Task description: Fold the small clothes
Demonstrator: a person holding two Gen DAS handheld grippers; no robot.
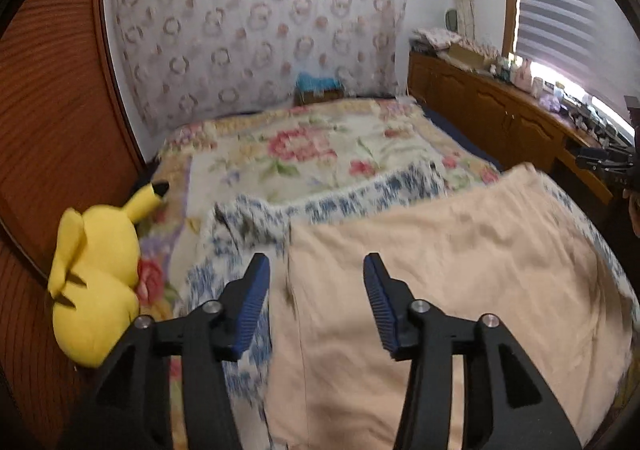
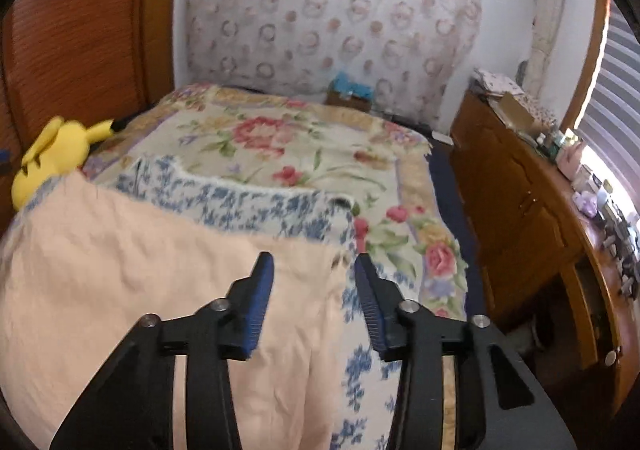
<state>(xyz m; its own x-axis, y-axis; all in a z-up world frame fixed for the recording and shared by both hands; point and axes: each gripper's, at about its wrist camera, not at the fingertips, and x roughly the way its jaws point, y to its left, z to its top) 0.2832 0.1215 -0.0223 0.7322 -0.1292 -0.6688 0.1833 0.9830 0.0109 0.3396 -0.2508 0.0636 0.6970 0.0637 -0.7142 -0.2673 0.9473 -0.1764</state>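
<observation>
A pale peach garment (image 1: pixel 440 270) lies spread flat on a blue-and-white patterned cloth (image 1: pixel 360 194) on the bed. My left gripper (image 1: pixel 316 266) is open and empty, hovering over the garment's far left corner. In the right wrist view the same peach garment (image 2: pixel 140 270) fills the lower left. My right gripper (image 2: pixel 314 264) is open and empty above the garment's far right corner, beside the blue-patterned cloth (image 2: pixel 248 206).
A floral bedspread (image 1: pixel 300 154) covers the bed. A yellow plush toy (image 1: pixel 96 278) sits at the left edge by a wooden headboard (image 1: pixel 52 122). A wooden cabinet (image 2: pixel 520 202) with clutter stands on the right, below a bright window. A small box (image 2: pixel 352 92) sits at the far end.
</observation>
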